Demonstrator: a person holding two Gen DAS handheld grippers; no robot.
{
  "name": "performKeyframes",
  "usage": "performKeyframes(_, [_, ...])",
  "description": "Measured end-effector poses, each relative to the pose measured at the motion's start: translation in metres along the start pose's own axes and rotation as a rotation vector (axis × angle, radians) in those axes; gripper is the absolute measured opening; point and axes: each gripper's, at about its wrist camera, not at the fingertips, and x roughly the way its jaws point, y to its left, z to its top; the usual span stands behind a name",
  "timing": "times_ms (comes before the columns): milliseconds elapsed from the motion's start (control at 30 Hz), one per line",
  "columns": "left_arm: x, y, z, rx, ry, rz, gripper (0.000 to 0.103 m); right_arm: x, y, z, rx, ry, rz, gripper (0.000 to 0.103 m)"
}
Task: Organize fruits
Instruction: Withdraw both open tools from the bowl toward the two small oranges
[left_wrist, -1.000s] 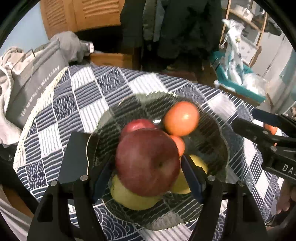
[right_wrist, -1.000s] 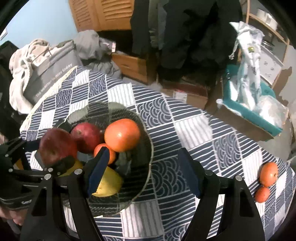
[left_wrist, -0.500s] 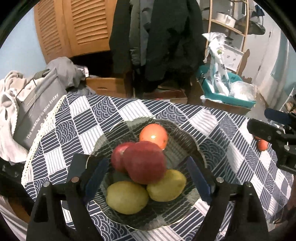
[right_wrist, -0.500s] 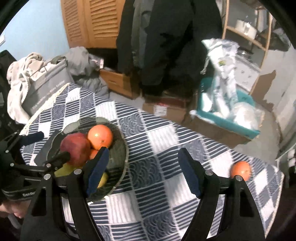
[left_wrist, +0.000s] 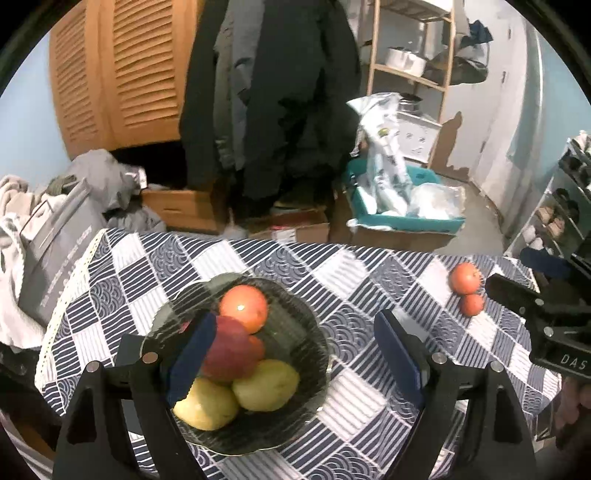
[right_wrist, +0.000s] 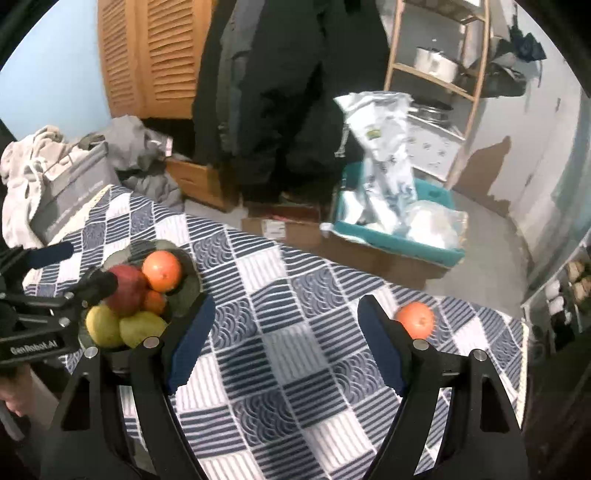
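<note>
A dark glass bowl (left_wrist: 306, 332) on the checked tablecloth holds a red apple (left_wrist: 231, 352), an orange (left_wrist: 243, 308), a small tangerine and two yellow pears (left_wrist: 266, 384). The bowl also shows in the right wrist view (right_wrist: 190, 273). My left gripper (left_wrist: 291, 358) is open and empty, raised above the bowl's right side. An orange (left_wrist: 465, 277) and a small tangerine (left_wrist: 471, 304) lie on the cloth at the right. My right gripper (right_wrist: 284, 341) is open and empty; the loose orange (right_wrist: 415, 319) sits just beyond its right finger.
The round table's cloth (right_wrist: 280, 295) ends at a lace edge on the left. A grey bag (left_wrist: 59, 251) and clothes sit left of the table. Boxes and a teal bin (left_wrist: 406, 218) stand on the floor behind.
My left gripper let go of the red apple in the bowl, opened, and pulled up and back. My right gripper swung right toward the loose orange.
</note>
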Motion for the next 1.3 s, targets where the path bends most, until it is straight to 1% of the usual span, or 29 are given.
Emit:
performKeyframes(167, [-0.012, -0.018, 0.001, 0.034, -0.022, -0.017, 0.088, -0.019, -0.016, -0.008, 0.018, -0.012, -0.015, 0.081])
performKeyframes(467, [-0.034, -0.038, 0.007, 0.045, -0.065, -0.051, 0.088, -0.054, -0.047, -0.019, 0.08, -0.075, -0.046, 0.085])
performKeyframes(633, [-0.04, -0.05, 0.01, 0.055, -0.078, -0.071, 0.088, -0.067, -0.065, -0.027, 0.105, -0.09, -0.066, 0.086])
performKeyframes(1067, [-0.037, -0.088, 0.011, 0.113, -0.074, -0.083, 0.089, -0.087, -0.112, -0.047, 0.18, -0.1, -0.13, 0.086])
performKeyframes(1167, [-0.033, -0.099, 0.013, 0.121, -0.066, -0.092, 0.089, -0.086, -0.126, -0.053, 0.198, -0.092, -0.155, 0.086])
performKeyframes(1300, [-0.028, -0.116, 0.013, 0.149, -0.063, -0.099, 0.089, -0.079, -0.143, -0.06, 0.236, -0.067, -0.166, 0.086])
